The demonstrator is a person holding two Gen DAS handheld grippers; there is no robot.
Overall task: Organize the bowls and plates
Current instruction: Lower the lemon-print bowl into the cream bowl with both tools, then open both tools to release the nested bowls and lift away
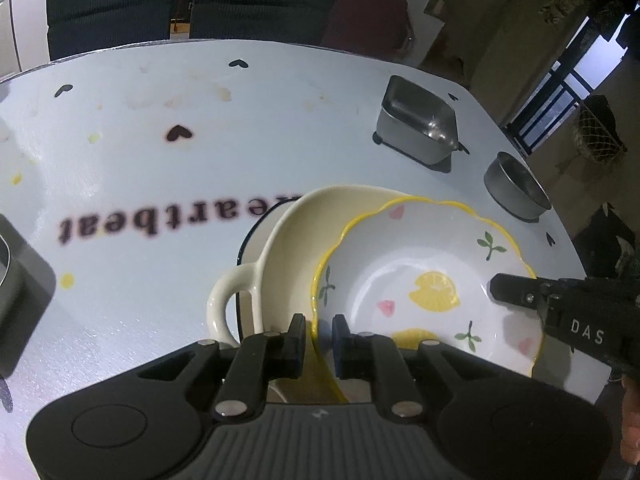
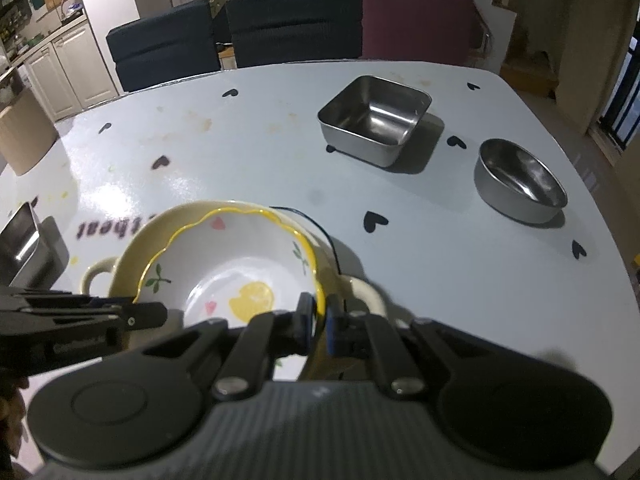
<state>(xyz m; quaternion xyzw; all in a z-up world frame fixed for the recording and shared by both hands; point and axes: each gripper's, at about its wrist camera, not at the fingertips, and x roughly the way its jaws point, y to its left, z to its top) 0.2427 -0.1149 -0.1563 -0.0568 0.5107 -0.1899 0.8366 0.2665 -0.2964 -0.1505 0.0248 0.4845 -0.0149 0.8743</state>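
Gleaming pale table (image 2: pixel 248 148), heart prints; chairs (image 2: pixel 292 20) behind.

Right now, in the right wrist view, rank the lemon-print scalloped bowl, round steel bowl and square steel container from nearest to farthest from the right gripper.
1. Lemon-print scalloped bowl: rim between the fingers.
2. Round steel bowl: right.
3. Square steel container: beyond, centre-right.

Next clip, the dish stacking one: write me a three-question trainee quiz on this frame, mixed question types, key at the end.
1. True or false: the lemon-print bowl sits inside the cream handled bowl.
2. How many steel containers stand at the table's far right in the right wrist view?
3. The right gripper is clamped on: A) the lemon-print bowl's rim B) the square steel container C) nothing.

Key: 1 true; 2 two, the square steel container and a round steel bowl; 3 A.
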